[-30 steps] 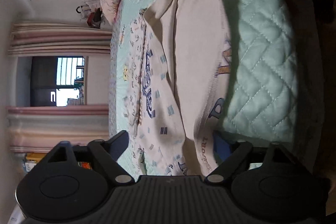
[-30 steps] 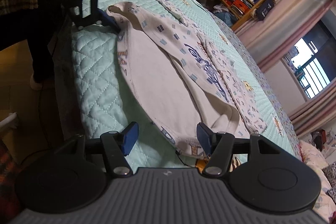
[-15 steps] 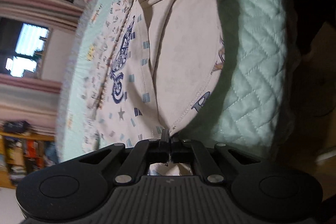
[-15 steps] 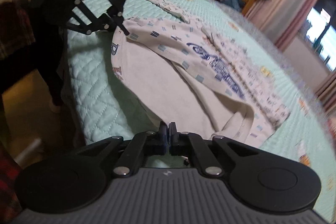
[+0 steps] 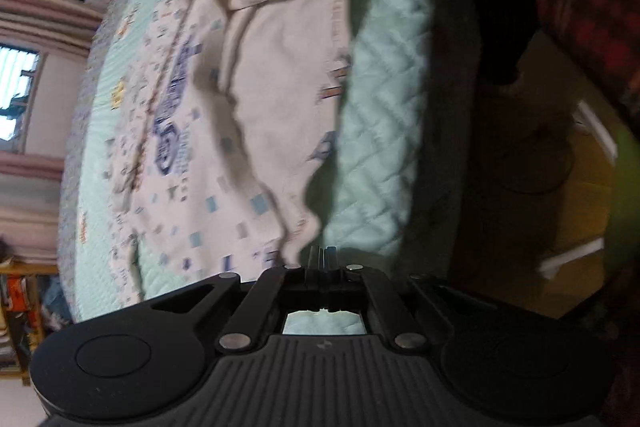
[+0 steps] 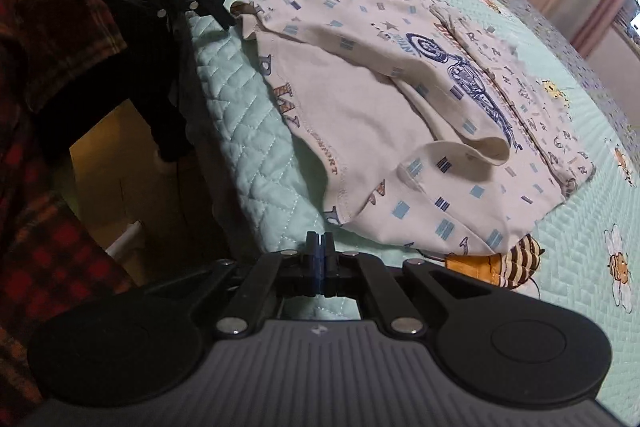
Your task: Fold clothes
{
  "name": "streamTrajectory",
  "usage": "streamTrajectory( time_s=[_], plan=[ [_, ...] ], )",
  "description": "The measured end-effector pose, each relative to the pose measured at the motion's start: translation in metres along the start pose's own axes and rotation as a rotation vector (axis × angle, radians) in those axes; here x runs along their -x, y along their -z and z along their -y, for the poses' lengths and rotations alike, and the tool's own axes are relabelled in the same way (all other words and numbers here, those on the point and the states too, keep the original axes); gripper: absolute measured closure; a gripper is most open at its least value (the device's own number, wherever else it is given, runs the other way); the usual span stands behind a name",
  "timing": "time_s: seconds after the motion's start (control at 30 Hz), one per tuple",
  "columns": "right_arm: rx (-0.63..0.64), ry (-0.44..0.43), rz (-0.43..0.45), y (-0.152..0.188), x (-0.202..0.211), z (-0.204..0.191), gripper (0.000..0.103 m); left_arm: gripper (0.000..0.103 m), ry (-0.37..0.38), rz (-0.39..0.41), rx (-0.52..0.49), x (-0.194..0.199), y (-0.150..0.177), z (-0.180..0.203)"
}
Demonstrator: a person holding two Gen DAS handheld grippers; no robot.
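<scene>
White printed shirt (image 6: 400, 107) on quilt (image 6: 240, 131), L gripper (image 5: 322, 255) & R gripper (image 6: 319, 247) both pressed together, pinching hem corners.

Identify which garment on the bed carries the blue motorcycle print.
The white shirt nearest the bed edge, partly folded; the letter-print garment beyond it shows only small letters.

Cream blue-printed shirt (image 6: 400, 99); mint quilted bedspread (image 6: 248, 131).

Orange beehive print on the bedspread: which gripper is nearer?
Right. The right gripper sits just beside the beehive print; the left gripper is across the shirt, at its far corner.
</scene>
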State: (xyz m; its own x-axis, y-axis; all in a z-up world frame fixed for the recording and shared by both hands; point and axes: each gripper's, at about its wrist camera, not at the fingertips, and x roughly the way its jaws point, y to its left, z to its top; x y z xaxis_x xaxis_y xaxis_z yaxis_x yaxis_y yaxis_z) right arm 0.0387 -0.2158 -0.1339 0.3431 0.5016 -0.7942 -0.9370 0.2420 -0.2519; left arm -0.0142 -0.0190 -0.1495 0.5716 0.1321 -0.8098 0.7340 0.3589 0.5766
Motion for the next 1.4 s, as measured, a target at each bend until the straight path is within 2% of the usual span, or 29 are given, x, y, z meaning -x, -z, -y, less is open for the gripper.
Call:
streamTrajectory(
  time_s=[0.1,0.17,0.2,0.23,0.27,0.5,0.67,0.77,0.83,0.87,0.9,0.93,0.97,1.07,1.13,1.23,1.33,1.4],
  plan=[
    [0.027,0.069,0.039,-0.001,0.011,-0.003,0.099,0.097,-0.061,0.041,0.028,0.007,-0.002,-0.009],
    [0.093,0.105,0.049,-0.004,0.01,-0.008,0.095,0.082,-0.097,0.065,-0.011,0.008,-0.004,-0.002],
    [0.119,0.121,0.053,-0.005,0.008,-0.013,0.084,0.079,-0.103,0.074,-0.024,0.006,-0.005,0.002],
    [0.143,0.133,0.059,-0.007,0.007,-0.017,0.078,0.072,-0.107,0.082,-0.036,0.004,-0.007,0.007],
    [0.153,0.137,0.07,-0.008,0.005,-0.019,0.072,0.071,-0.112,0.09,-0.047,0.002,-0.009,0.011],
    [0.135,0.164,0.093,-0.014,-0.022,-0.023,0.071,0.071,-0.113,0.084,-0.068,-0.021,-0.016,0.024],
    [0.145,0.203,0.123,-0.016,-0.031,-0.025,0.071,0.062,-0.133,0.09,-0.065,-0.027,-0.019,0.021],
    [0.131,0.215,0.127,-0.02,-0.035,-0.022,0.075,0.061,-0.128,0.094,-0.051,-0.028,-0.021,0.015],
    [0.122,0.205,0.124,-0.022,-0.036,-0.021,0.087,0.062,-0.125,0.094,-0.05,-0.029,-0.023,0.011],
    [0.122,0.2,0.119,-0.023,-0.037,-0.021,0.096,0.066,-0.122,0.094,-0.049,-0.03,-0.024,0.009],
    [0.124,0.201,0.113,-0.024,-0.038,-0.022,0.099,0.072,-0.119,0.093,-0.049,-0.031,-0.026,0.008],
    [0.127,0.204,0.107,-0.025,-0.038,-0.022,0.099,0.09,-0.114,0.088,-0.049,-0.032,-0.027,0.006],
    [0.129,0.207,0.1,-0.026,-0.039,-0.022,0.1,0.101,-0.112,0.078,-0.045,-0.035,-0.028,0.004],
    [0.12,0.194,0.086,-0.027,-0.033,-0.019,0.101,0.102,-0.113,0.069,-0.006,-0.034,-0.027,-0.007],
    [0.105,0.152,0.079,-0.028,-0.027,-0.016,0.101,0.102,-0.091,0.075,0.022,-0.027,-0.025,-0.014],
    [0.078,0.067,0.068,-0.028,-0.018,-0.012,0.102,0.103,-0.021,0.076,0.003,-0.014,-0.021,-0.011],
    [0.06,0.017,0.027,-0.023,-0.023,-0.009,0.102,0.103,-0.006,0.033,-0.068,-0.021,-0.016,0.003],
    [0.06,-0.002,0.012,-0.022,-0.027,-0.013,0.102,0.103,-0.006,0.031,-0.087,-0.024,-0.015,0.012]
  ],
)
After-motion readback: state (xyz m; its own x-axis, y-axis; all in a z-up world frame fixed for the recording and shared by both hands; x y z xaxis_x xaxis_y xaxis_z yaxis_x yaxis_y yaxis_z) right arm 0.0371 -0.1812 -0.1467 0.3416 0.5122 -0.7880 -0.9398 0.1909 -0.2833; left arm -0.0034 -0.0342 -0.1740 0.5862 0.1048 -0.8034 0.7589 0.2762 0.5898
